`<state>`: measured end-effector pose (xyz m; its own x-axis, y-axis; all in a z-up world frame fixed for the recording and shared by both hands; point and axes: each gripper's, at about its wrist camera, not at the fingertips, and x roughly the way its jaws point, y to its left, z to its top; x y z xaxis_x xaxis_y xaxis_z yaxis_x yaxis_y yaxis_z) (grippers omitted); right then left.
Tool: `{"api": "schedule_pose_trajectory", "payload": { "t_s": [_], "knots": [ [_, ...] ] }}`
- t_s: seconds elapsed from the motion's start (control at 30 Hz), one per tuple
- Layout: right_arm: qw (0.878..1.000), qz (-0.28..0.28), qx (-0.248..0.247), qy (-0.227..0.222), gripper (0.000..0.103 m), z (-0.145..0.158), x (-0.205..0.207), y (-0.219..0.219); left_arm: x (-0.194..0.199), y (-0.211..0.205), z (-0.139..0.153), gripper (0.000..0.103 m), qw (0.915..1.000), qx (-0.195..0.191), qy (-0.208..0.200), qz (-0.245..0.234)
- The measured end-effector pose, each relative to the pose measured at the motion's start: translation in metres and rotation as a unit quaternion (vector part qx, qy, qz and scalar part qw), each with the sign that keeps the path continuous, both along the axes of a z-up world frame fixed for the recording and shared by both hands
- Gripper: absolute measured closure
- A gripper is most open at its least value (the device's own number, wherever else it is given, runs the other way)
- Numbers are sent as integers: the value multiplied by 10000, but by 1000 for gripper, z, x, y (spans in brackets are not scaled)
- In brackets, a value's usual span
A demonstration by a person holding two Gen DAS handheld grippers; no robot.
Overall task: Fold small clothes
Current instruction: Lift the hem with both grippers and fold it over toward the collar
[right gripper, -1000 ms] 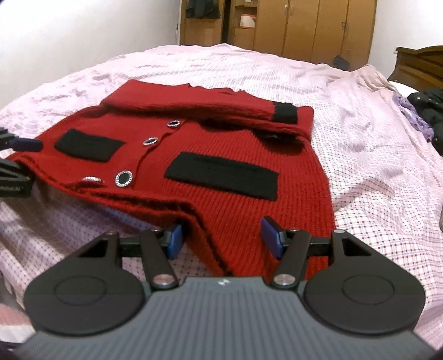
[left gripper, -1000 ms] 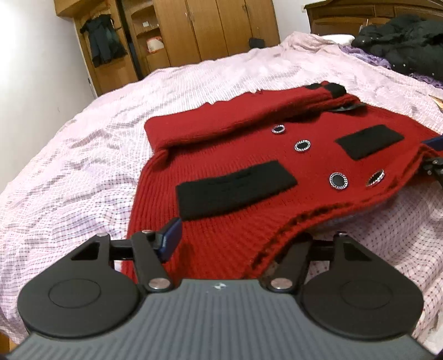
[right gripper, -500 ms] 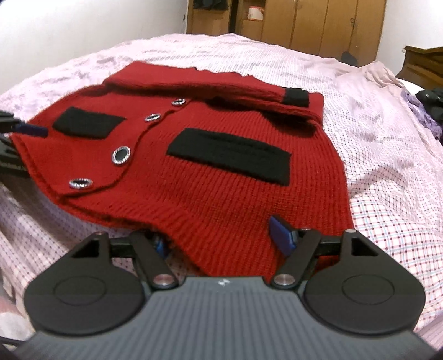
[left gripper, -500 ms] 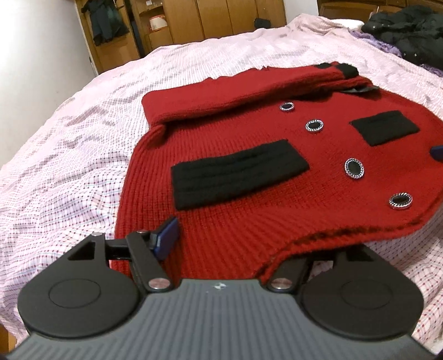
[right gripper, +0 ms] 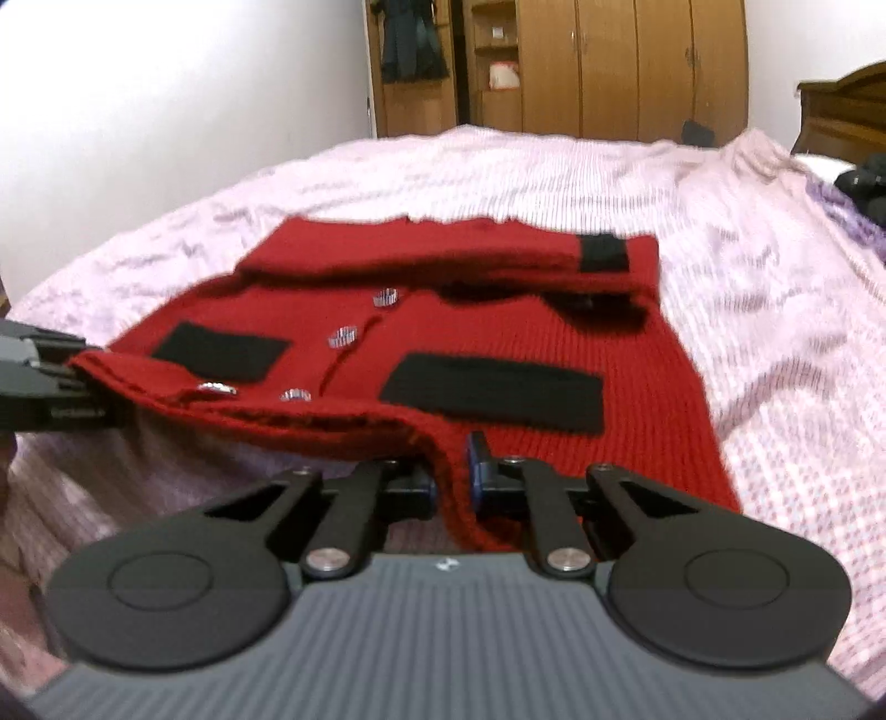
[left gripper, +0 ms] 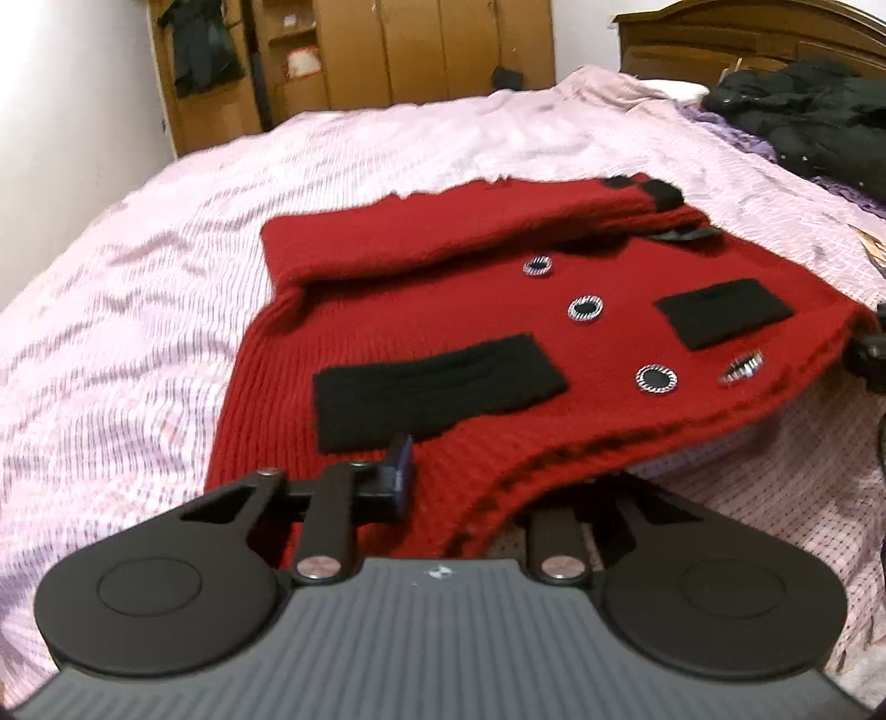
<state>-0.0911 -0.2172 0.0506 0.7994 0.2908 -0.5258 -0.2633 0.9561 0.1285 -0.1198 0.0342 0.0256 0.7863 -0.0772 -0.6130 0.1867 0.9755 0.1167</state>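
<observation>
A red knitted cardigan [left gripper: 498, 310] with black pockets and ringed buttons lies front up on the pink bed [left gripper: 138, 332], its sleeves folded across the top. My left gripper [left gripper: 465, 487] is closing on the near hem. One blue pad rests on top of the knit and the other finger is hidden under it. My right gripper [right gripper: 449, 476] is shut on the hem further along, with red cloth pinched between its pads. The hem between the two hangs lifted off the bed. In the right wrist view the left gripper [right gripper: 83, 382] holds the hem's left corner.
A wooden wardrobe [left gripper: 415, 50] stands beyond the bed's far end. A dark headboard [left gripper: 747, 33] and a pile of dark clothes [left gripper: 803, 116] are at the far right. A white wall [right gripper: 166, 111] runs along the left.
Both grippers' jaws have come together on the cardigan's near hem, which lay between open fingers before. The hem now stands raised off the bed.
</observation>
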Motion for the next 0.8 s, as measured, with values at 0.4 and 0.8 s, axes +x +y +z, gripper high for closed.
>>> {"api": "schedule_pose_trajectory", "payload": {
  "t_s": [0.4,0.8],
  "knots": [
    [9970,-183,80,-752,93,43,20,-1,13,-1,48,88,9975,37,-695,-93],
    [9924,-355,-97,-1177,94,61,55,5,52,-9,63,93,9933,150,-1142,117]
  ]
}}
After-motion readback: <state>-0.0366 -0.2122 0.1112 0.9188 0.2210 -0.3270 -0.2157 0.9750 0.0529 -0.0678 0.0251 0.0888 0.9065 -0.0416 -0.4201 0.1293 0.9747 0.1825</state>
